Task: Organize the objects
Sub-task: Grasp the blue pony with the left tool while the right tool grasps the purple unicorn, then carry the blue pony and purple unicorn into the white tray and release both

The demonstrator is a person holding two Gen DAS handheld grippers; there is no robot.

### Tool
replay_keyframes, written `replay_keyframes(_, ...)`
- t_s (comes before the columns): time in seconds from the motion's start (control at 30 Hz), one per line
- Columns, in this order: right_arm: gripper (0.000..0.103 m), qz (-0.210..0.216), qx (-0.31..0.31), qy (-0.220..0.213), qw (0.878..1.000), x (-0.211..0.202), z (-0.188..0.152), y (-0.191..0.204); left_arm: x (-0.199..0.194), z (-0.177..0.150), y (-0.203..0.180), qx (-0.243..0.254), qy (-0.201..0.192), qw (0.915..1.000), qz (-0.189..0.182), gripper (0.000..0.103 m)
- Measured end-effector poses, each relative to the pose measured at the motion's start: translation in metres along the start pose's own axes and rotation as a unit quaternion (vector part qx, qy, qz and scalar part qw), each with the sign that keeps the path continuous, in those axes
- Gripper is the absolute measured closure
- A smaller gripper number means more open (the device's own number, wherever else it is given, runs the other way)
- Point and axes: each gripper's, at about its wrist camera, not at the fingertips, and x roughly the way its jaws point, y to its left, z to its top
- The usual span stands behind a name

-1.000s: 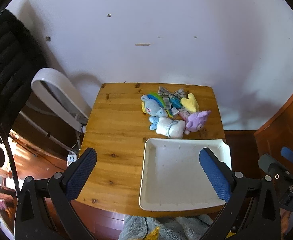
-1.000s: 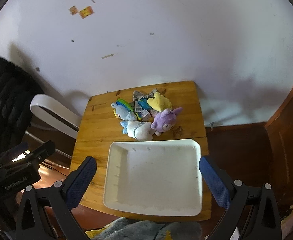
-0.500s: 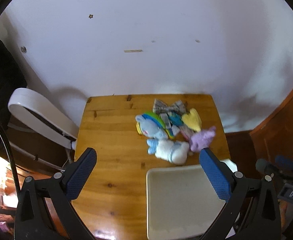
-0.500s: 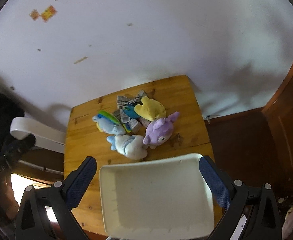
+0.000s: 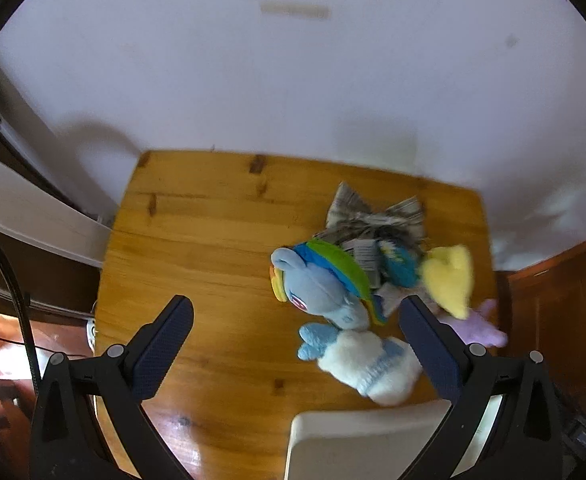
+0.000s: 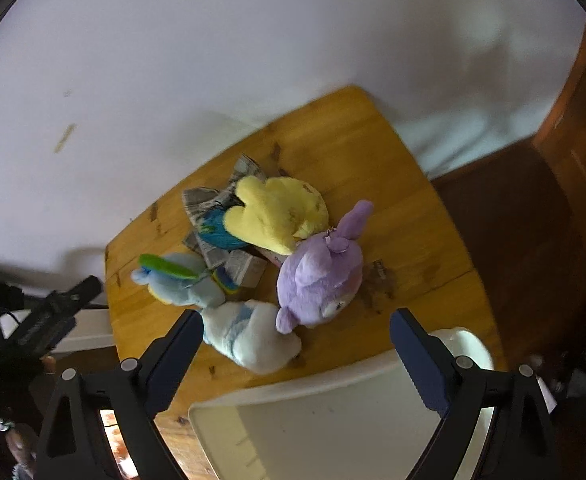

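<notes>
A pile of plush toys lies on the wooden table. It holds a blue pony with a green mane, a white and blue plush, a yellow plush, a purple plush and a grey checked bow. A white tray sits at the near edge. My left gripper is open above the table, the pile near its right finger. My right gripper is open, hovering over the white and blue plush and the tray's far rim.
A white wall rises behind the table. A white chair frame stands to the left of the table. Dark wood panelling is on the right. The left gripper's body shows at the left of the right wrist view.
Both grippers have moved forward and closer to the plush pile, so the toys look bigger and the tray has slid to the bottom of both views. Both stay open.
</notes>
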Motion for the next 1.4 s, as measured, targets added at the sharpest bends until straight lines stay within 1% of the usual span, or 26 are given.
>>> replay_keyframes(0.07,0.008,-0.008,0.01,0.012,1.0,0.017,0.004,-0.002,0.029,0.005,-0.005,0.0,0.022,0.9997,0.014,0.001)
replay_keyframes(0.2,0.008,-0.024,0.022,0.029,0.999,0.046,0.01,-0.005,0.07,0.015,-0.006,-0.019,0.05,0.9985,0.014,0.001)
replay_keyframes(0.27,0.008,-0.025,0.028,0.037,0.999,0.057,0.011,-0.008,0.087,0.018,-0.005,-0.032,0.07,0.9971,0.004,0.001)
replay_keyframes(0.33,0.008,-0.029,0.034,0.046,0.998,0.067,0.012,-0.011,0.101,0.019,-0.004,-0.044,0.088,0.9951,0.004,0.001)
replay_keyframes(0.43,0.008,-0.03,0.044,0.057,0.997,0.08,0.012,-0.015,0.115,0.021,-0.002,-0.067,0.105,0.9922,0.002,0.001)
replay_keyframes(0.53,0.008,-0.027,0.052,0.066,0.996,0.088,0.01,-0.019,0.128,0.023,0.002,-0.102,0.127,0.9864,-0.022,0.001)
replay_keyframes(0.6,0.01,-0.028,0.053,0.069,0.996,0.092,0.009,-0.02,0.137,0.023,0.003,-0.118,0.143,0.9822,-0.029,0.001)
replay_keyframes(0.67,0.022,-0.025,0.056,0.076,0.995,0.096,0.008,-0.022,0.144,0.024,0.001,-0.117,0.151,0.9814,-0.02,0.001)
replay_keyframes(0.73,0.026,-0.013,0.063,0.083,0.995,0.1,0.007,-0.024,0.152,0.022,-0.003,-0.108,0.165,0.9802,-0.015,0.001)
replay_keyframes(0.77,0.028,-0.009,0.065,0.083,0.994,0.1,0.006,-0.024,0.155,0.021,-0.004,-0.109,0.172,0.979,-0.013,0.005)
replay_keyframes(0.8,0.029,-0.007,0.066,0.08,0.995,0.1,0.006,-0.024,0.157,0.019,-0.005,-0.112,0.178,0.9777,-0.01,0.01)
replay_keyframes(0.87,0.031,-0.006,0.066,0.078,0.995,0.098,0.004,-0.023,0.16,0.016,-0.003,-0.127,0.187,0.9741,-0.008,0.015)
replay_keyframes(0.9,0.032,-0.005,0.066,0.075,0.995,0.097,0.003,-0.022,0.16,0.015,-0.003,-0.132,0.192,0.9725,-0.008,0.019)
replay_keyframes(1.07,0.04,0.007,0.072,0.067,0.995,0.092,-0.002,-0.022,0.157,0.011,-0.001,-0.14,0.203,0.9689,-0.014,0.023)
replay_keyframes(1.2,0.042,0.019,0.063,0.052,0.996,0.08,-0.007,-0.018,0.151,0.008,0.0,-0.134,0.212,0.9678,-0.021,0.027)
replay_keyframes(1.3,0.042,0.032,0.052,0.037,0.997,0.065,-0.012,-0.011,0.138,0.005,0.004,-0.133,0.2,0.9704,-0.028,0.028)
replay_keyframes(1.4,0.042,0.049,0.043,0.019,0.998,0.043,-0.018,-0.005,0.109,0.007,0.007,-0.124,0.169,0.9772,-0.035,0.028)
